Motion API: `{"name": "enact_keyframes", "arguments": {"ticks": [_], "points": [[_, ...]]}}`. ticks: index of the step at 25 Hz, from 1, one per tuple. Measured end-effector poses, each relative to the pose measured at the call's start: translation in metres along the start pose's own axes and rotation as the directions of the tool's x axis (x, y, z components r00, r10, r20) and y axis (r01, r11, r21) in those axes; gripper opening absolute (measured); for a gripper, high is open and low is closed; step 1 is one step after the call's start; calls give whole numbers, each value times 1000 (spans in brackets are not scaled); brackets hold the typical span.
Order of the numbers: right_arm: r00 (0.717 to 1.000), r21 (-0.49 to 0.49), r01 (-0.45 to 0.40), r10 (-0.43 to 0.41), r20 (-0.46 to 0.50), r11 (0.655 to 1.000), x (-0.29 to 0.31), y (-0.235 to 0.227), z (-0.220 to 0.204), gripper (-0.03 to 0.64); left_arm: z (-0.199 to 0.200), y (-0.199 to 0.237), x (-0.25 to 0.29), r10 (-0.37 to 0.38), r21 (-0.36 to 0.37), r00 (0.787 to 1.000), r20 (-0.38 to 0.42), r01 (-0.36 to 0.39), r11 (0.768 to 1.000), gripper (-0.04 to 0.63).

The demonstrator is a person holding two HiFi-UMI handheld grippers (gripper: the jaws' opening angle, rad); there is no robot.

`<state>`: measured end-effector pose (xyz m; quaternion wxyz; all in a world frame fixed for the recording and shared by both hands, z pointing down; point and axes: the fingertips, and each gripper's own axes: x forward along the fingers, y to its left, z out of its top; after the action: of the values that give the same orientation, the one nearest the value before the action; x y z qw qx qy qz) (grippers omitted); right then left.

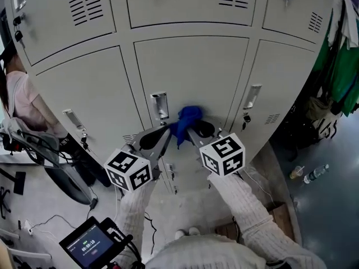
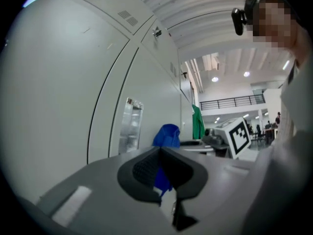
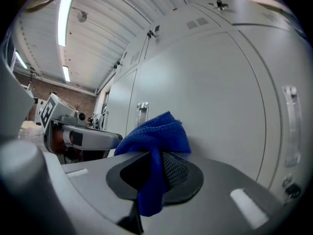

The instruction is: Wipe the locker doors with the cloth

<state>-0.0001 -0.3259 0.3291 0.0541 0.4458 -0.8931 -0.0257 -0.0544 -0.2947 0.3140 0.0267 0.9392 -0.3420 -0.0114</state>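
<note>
A blue cloth point(image 1: 188, 118) is bunched against the middle grey locker door point(image 1: 190, 72), just right of its metal handle point(image 1: 160, 105). My right gripper point(image 1: 193, 129) is shut on the cloth point(image 3: 156, 133), which bulges over the jaws and hangs down between the pads. My left gripper point(image 1: 166, 130) comes in from the left and meets the cloth's hanging tail. Its jaws point(image 2: 159, 153) are closed, with a strip of blue showing between the pads; the rest of the cloth point(image 2: 166, 133) rises beyond them. Both tips sit close to the door.
A person in a pink top point(image 1: 17, 100) stands at the left by the lockers. Green garments point(image 1: 342, 66) hang at the right. Bottles point(image 1: 314, 174) lie on the floor there. A small screen device point(image 1: 92, 242) and cables are at the lower left.
</note>
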Motion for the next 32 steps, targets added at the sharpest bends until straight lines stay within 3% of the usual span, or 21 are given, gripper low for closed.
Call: {"name": "enact_keyframes", "arguments": {"ticks": [6, 14, 23, 32], "points": [[988, -117, 48, -31, 149, 992, -21, -18, 88, 52, 57, -11, 10, -28, 131, 998, 64, 20, 991, 6], [959, -246, 103, -30, 282, 964, -30, -27, 179, 53, 129, -24, 24, -96, 217, 979, 180, 56, 974, 6], [948, -270, 122, -32, 316, 955, -23, -40, 215, 54, 164, -21, 25, -97, 276, 971, 218, 34, 960, 6], [939, -255, 97, -4, 343, 962, -25, -41, 214, 53, 158, -24, 25, -114, 267, 974, 197, 58, 962, 6]]}}
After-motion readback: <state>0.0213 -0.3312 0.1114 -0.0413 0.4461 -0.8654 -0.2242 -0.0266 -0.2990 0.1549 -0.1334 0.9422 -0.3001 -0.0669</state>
